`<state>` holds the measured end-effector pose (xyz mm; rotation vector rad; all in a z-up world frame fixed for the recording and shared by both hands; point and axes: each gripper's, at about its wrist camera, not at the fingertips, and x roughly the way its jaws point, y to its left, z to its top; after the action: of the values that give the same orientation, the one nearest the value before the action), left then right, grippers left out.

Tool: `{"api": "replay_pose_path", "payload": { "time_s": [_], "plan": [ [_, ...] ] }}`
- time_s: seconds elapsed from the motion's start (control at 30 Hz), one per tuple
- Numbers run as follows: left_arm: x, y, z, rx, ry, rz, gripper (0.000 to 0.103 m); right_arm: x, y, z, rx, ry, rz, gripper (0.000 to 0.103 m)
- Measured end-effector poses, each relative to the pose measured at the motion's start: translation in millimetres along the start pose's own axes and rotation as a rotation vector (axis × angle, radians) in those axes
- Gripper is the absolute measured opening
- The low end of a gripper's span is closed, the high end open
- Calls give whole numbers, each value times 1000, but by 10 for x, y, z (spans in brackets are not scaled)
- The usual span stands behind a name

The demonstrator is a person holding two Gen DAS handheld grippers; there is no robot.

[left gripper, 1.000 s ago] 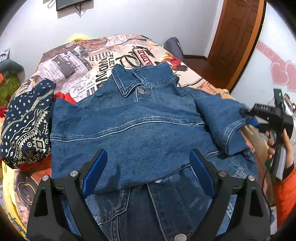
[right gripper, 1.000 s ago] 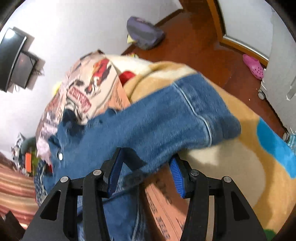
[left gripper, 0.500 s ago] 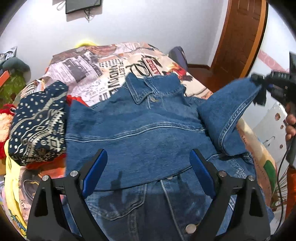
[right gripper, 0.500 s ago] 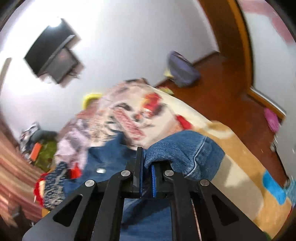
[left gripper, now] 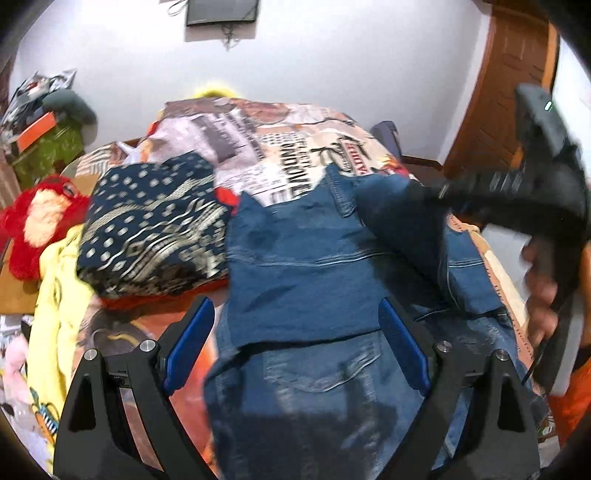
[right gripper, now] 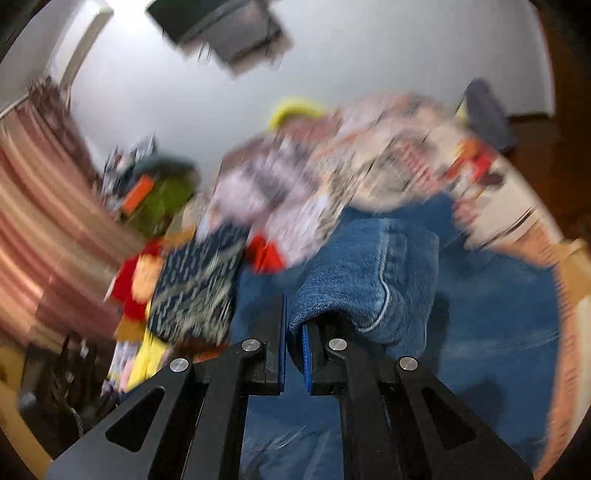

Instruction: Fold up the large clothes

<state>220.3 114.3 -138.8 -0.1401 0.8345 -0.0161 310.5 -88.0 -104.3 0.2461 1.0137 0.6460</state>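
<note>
Left wrist view: a denim jacket [left gripper: 314, 266] lies spread across a bed [left gripper: 280, 147] covered in a newspaper-print sheet, its lower half folded up over the chest. The left gripper [left gripper: 295, 339] hangs above the jacket's lower part with its blue-padded jaws wide apart and nothing between them. At right, the right gripper [left gripper: 424, 192], held in a person's hand [left gripper: 539, 280], carries one sleeve [left gripper: 402, 218] up off the bed and over the jacket's body, near the collar. A folded dark-blue patterned cloth [left gripper: 155, 229] sits just beside the jacket on its left, with a red plush toy [left gripper: 40, 225] and a yellow cloth [left gripper: 59, 291] farther left. A dark screen [left gripper: 221, 11] hangs on the white wall, and a wooden door [left gripper: 506, 99] stands at right.

Right wrist view, heavily blurred: the right gripper [right gripper: 293, 347] has its jaws nearly together, pinching the edge of the sleeve's cuff [right gripper: 373, 280], which bunches up above and to the right of the pads. The rest of the jacket [right gripper: 491, 314] spreads below and to the right. The patterned cloth [right gripper: 199, 291] and the red toy [right gripper: 129, 288] show at left, and a striped curtain [right gripper: 44, 229] fills the far left edge.
</note>
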Motion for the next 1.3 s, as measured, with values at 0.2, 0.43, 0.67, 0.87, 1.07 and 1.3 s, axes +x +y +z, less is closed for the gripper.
{"api": "replay_pose_path", "payload": {
  "time_s": [0.2, 0.43, 0.67, 0.87, 1.07, 1.3],
  "plan": [
    [-3, 277, -114, -62, 21, 24, 90, 512, 249, -381, -80, 201, -38, 11],
    [32, 341, -164, -74, 42, 34, 90, 523, 236, -500, -51, 349, -19, 30],
    [163, 136, -130, -36, 69, 34, 91, -207, 216, -329, -164, 164, -92, 44],
    [381, -312, 64, 76, 69, 54, 90, -756, -195, -282, -181, -1, -251, 49],
    [784, -678, 123, 237, 120, 78, 95, -1009, -867, -330, -68, -31, -364, 49],
    [1351, -660, 27, 277, 241, 133, 95, -1047, -1409, -531, -8, -10, -468, 49]
  ]
}}
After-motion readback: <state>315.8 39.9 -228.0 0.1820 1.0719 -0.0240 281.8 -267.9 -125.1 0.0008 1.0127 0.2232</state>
